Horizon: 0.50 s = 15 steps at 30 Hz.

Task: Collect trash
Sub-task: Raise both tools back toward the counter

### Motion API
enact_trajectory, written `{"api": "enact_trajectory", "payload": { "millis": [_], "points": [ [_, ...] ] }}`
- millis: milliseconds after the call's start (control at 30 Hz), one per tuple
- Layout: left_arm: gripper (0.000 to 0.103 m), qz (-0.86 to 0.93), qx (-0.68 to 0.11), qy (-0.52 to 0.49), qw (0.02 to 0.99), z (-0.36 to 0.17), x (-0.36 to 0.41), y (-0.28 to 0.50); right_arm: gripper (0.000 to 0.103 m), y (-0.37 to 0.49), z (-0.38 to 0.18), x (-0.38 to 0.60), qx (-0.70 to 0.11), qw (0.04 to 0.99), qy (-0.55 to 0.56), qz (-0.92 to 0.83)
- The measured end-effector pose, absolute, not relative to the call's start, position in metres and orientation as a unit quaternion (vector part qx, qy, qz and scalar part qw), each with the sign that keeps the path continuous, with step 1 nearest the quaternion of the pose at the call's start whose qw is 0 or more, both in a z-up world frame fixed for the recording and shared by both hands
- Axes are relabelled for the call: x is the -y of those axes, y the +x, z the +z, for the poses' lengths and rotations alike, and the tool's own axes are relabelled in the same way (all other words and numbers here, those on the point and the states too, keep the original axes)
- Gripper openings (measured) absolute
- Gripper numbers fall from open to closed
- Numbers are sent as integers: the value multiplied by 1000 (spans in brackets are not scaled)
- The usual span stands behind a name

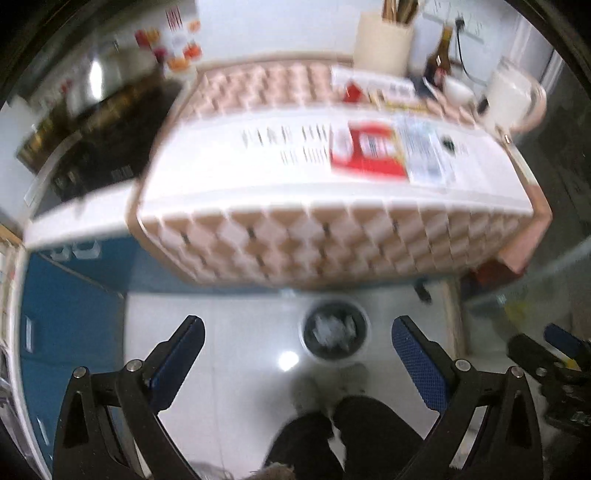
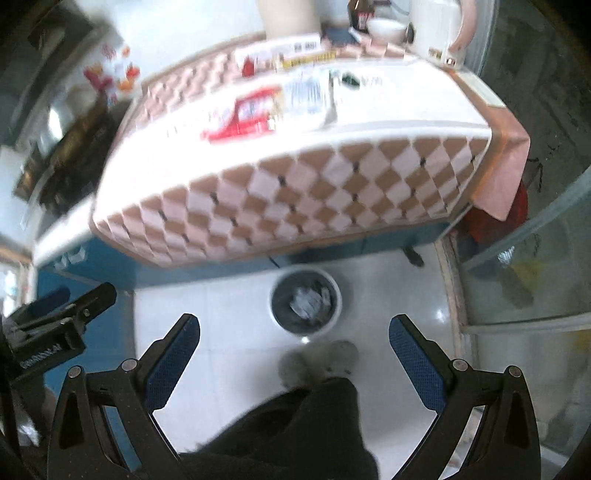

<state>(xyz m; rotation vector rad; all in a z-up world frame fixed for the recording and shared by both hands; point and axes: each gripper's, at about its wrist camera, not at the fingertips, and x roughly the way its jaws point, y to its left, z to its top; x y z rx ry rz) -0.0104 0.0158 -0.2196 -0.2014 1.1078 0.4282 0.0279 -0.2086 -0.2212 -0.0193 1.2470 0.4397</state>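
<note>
A table draped in a pink and brown checkered cloth fills the upper part of both views. On top lies a white sheet with a red printed packet and a pale leaflet beside it. Along the far edge stand a cream utensil holder, a brown bottle, a white bowl and a white kettle. Blue cabinets stand to the left above a glossy white floor.
</note>
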Motion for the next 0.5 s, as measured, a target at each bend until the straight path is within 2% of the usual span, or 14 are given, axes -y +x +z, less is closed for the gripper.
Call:
{"api": "enact_trajectory", "payload": {
  "millis": [133,300,467,500],
  "points": [
    [103,234,-464,-83,850,-186,-33,30,103,70,-185,206,-554,803,39,215],
    [103,264,-448,-78,851,-173,-57,105,103,141,-165,200,-532,819,52,206],
    [103,302,-487,-78,816,-201,-77,203,103,255,-187,201,-532,822,78,187],
    [103,308,-494,-79,809,-206,-81,219,95,279,-198,199,-534,821,80,185]
  ]
}}
